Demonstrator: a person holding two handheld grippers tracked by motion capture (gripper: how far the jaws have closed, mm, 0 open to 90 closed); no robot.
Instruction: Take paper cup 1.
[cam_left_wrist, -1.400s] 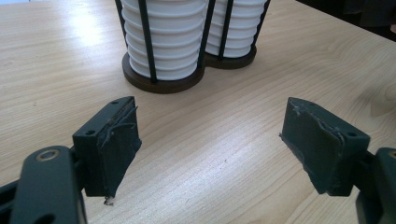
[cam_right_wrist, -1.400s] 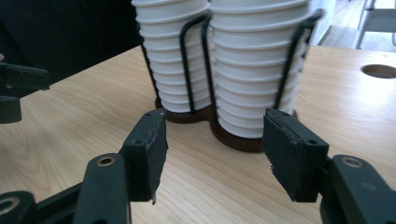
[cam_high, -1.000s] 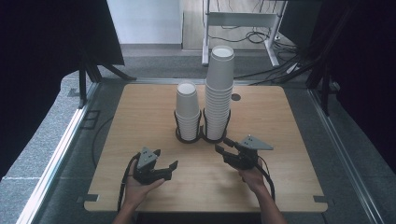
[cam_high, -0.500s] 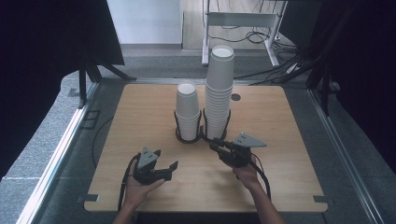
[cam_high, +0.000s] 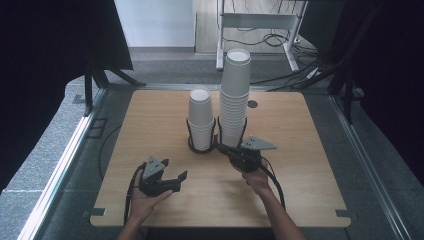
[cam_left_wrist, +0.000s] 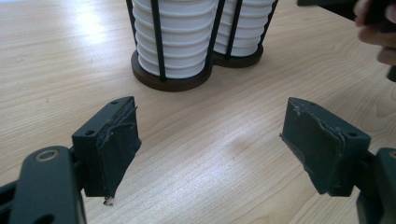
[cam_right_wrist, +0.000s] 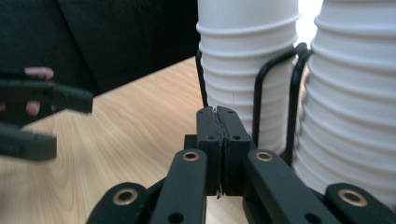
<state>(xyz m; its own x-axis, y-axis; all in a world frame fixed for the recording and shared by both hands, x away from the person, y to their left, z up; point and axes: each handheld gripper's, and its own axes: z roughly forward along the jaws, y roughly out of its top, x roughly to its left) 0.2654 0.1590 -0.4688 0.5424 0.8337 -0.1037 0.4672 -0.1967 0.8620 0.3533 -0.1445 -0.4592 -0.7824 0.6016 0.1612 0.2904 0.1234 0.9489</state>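
Two stacks of white paper cups stand upright on the worktop (cam_high: 150, 125), each in its own ring of one black wire holder (cam_high: 216, 146), a little behind the worktop's middle. Both stacks have a vertical long axis, with the open mouths facing up. The shorter stack (cam_high: 201, 118) is on the left and the taller stack (cam_high: 235, 95) on the right, their sides just beside each other. How many cups are in each stack cannot be counted.

The left tongs (cam_high: 176, 177) lie in the person's left hand (cam_high: 145, 202) near the front edge, left of centre, well apart from the holder; in the left gripper view their jaws are spread wide over bare wood. The right tongs (cam_high: 220, 147), held by the right hand (cam_high: 257, 177), point toward the holder's base, close in front of the taller stack. Their jaws are pressed together with nothing between them, as the right gripper view shows.
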